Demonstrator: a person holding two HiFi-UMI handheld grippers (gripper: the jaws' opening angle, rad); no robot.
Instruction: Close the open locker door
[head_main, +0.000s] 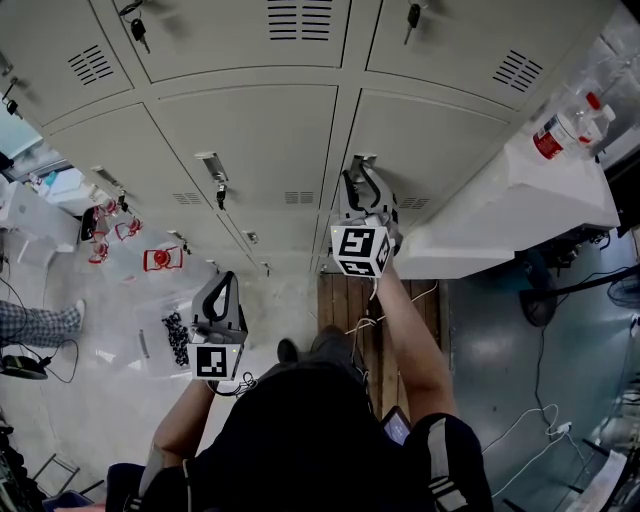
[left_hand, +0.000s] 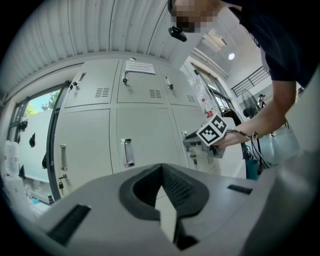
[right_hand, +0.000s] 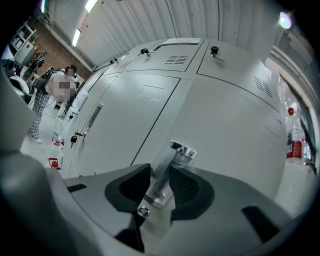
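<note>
In the head view there are two hand-held grippers. The right hand-held gripper (head_main: 362, 170) is at the metal handle (head_main: 366, 158) of the locker door (head_main: 440, 140), which lies directly in front of its jaws. This door looks level with the doors next to it, but I cannot tell if a small gap is left. The left hand-held gripper (head_main: 228, 278) is held lower and to the left, well apart from the door. To the right of the right hand-held gripper, a white table (head_main: 520, 200) carries two bottles (head_main: 548, 135).

In the left gripper view, the left hand-held gripper (left_hand: 161, 167) is clenched on nothing, with its tips together. The right hand-held gripper (left_hand: 189, 142) is ahead and to the right, at the locker door (left_hand: 182, 120).

In the right gripper view, the right hand-held gripper (right_hand: 159, 175) grasps one handle (right_hand: 181, 150), with one pad on each side of it. The locker door (right_hand: 225, 125) is just beyond the tips.
</note>
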